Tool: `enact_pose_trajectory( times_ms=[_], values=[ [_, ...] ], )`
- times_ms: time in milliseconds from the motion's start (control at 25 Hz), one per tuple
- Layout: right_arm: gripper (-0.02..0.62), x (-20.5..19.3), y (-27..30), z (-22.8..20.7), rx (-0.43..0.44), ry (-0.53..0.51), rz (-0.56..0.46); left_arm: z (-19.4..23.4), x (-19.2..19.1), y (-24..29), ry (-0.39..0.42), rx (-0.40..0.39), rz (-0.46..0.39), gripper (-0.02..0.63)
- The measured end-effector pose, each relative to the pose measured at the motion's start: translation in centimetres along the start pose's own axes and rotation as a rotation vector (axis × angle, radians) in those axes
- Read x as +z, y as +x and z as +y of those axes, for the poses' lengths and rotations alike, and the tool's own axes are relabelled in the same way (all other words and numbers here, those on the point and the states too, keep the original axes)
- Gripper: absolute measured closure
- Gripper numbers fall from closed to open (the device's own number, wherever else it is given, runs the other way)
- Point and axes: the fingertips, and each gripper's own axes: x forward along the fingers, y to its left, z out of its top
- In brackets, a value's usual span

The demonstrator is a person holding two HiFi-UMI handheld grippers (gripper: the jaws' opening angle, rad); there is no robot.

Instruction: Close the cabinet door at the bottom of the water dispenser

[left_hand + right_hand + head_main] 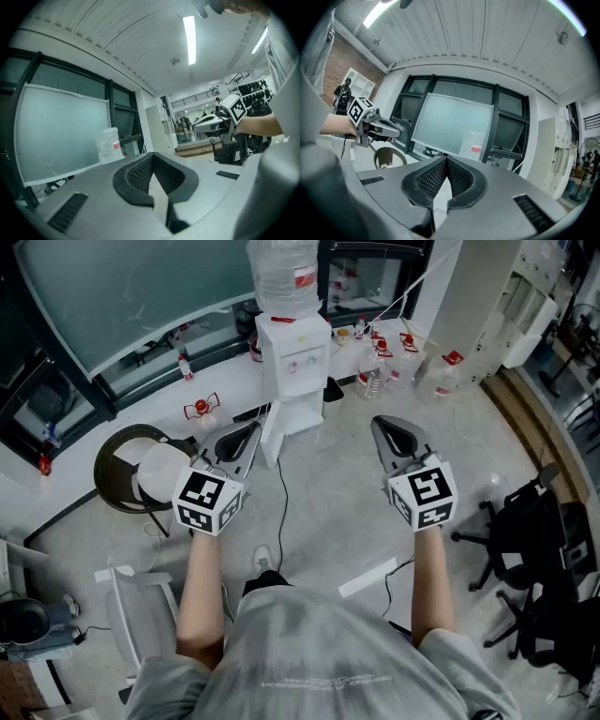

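Note:
The white water dispenser (292,367) stands on the floor ahead of me, against the glass wall, with a clear bottle (281,276) on top. Its bottom cabinet door (270,432) is swung out towards the left. My left gripper (246,433) is held level just left of that door, jaws shut and empty. The right gripper (385,427) hovers to the right of the dispenser, also shut with nothing in it. In the left gripper view the shut jaws (152,158) point past the bottle (108,145). The right gripper view shows shut jaws (446,162) and the bottle (474,145).
Several red-capped water bottles (403,360) stand on the floor right of the dispenser. A round dark chair (141,470) is on the left, a black office chair (534,549) on the right, a white chair (141,606) near left. A cable (281,512) and a white strip (367,577) lie on the floor.

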Motion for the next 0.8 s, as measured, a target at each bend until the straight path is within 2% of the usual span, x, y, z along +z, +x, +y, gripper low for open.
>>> enact_pose_trajectory(
  times_ms=[120, 320, 480, 640, 800],
  values=[
    [0.568, 0.1, -2.0, 0.4, 0.003, 0.007, -0.009, -2.0, 0.1, -0.9, 0.007, 0.001, 0.015, 0.589],
    [0.568, -0.8, -4.4, 0.5, -0.008, 0.104, -0.019, -3.3, 0.0, -1.6, 0.006, 0.005, 0.036, 0.589],
    [0.568, -2.3, -5.4, 0.5, 0.002, 0.085, 0.024, -4.3, -0.6, -1.3, -0.009, 0.004, 0.053, 0.588],
    [0.568, -3.2, -5.1, -1.2, -0.001, 0.093, 0.042, -5.2, -1.0, 0.8, 0.005, -0.036, 0.053, 0.588],
    [0.568, -4.4, -3.4, -3.0, 0.016, 0.065, 0.064, -3.7, -1.0, 3.6, -0.006, 0.001, 0.029, 0.588]
  ],
)
